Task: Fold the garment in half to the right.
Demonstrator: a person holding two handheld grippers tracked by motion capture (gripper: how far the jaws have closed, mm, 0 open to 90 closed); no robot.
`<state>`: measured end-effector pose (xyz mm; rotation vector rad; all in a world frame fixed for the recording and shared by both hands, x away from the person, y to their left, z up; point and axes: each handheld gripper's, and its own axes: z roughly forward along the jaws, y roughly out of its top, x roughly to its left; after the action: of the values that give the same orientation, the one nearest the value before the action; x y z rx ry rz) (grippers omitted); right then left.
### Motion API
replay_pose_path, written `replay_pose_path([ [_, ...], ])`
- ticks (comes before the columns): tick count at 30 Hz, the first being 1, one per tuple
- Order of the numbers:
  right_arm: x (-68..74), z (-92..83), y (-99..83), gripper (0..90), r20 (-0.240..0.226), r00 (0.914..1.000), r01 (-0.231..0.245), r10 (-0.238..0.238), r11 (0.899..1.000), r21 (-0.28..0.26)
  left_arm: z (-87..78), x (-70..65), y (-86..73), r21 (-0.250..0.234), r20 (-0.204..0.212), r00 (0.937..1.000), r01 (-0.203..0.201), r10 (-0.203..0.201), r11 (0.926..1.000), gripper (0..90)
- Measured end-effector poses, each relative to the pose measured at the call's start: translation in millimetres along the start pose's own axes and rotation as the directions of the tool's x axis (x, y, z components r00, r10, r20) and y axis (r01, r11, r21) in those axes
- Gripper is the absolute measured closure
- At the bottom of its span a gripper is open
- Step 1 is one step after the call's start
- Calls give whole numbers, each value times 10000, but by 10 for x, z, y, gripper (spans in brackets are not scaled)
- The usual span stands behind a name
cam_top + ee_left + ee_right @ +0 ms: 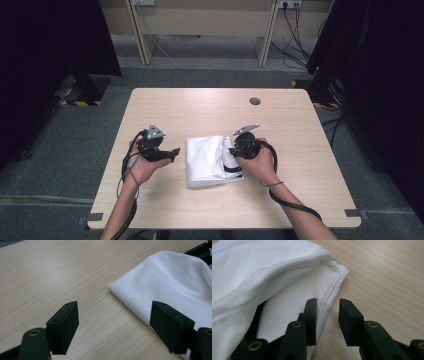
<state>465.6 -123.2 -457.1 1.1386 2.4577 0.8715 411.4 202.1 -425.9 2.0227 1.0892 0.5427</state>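
A folded white cloth (207, 160) lies in the middle of the table, its top layer lifted and rumpled on the right side. In the high view my left gripper (172, 152) hovers just left of the cloth. The left gripper view shows its jaws standing wide open (115, 325) over bare wood, and the cloth's near edge (160, 282) reaches under the right-hand jaw. My right gripper (233, 151) sits at the cloth's right edge. Its jaws (328, 315) stand a narrow gap apart, one over the folded layers (294, 290), the other over wood, gripping nothing.
The light wooden table (200, 107) has a round cable hole (255, 101) at the far right. A black band (232, 169) shows on the cloth near my right hand. Cables trail from both grippers over the forearms. Dark curtains and desk legs stand beyond the table.
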Motion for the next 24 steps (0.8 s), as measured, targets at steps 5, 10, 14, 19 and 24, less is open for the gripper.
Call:
replay_pose_path([
  [5,29,-213,-29,595,-740,9972,-113,69,9982,-589,-83,22,-77,-163,-162,9998,103,-106,9998,230],
  [10,214,-412,-88,532,-1864,9814,310,-450,9965,-772,-124,7,-153,-175,-170,9998,117,-120,9998,230],
  [14,394,-433,-154,471,-2396,9671,717,-857,9952,-663,-129,-7,-206,-149,-145,9997,178,-180,9997,230],
  [19,577,-402,-161,407,-2518,9592,1175,-1289,9913,-599,-141,-28,-222,-149,-165,9998,101,-103,9998,230],
  [24,655,-301,-137,485,-2092,9659,1514,-1527,9882,-223,-134,-55,-211,-165,-110,9999,29,-31,9999,230],
])
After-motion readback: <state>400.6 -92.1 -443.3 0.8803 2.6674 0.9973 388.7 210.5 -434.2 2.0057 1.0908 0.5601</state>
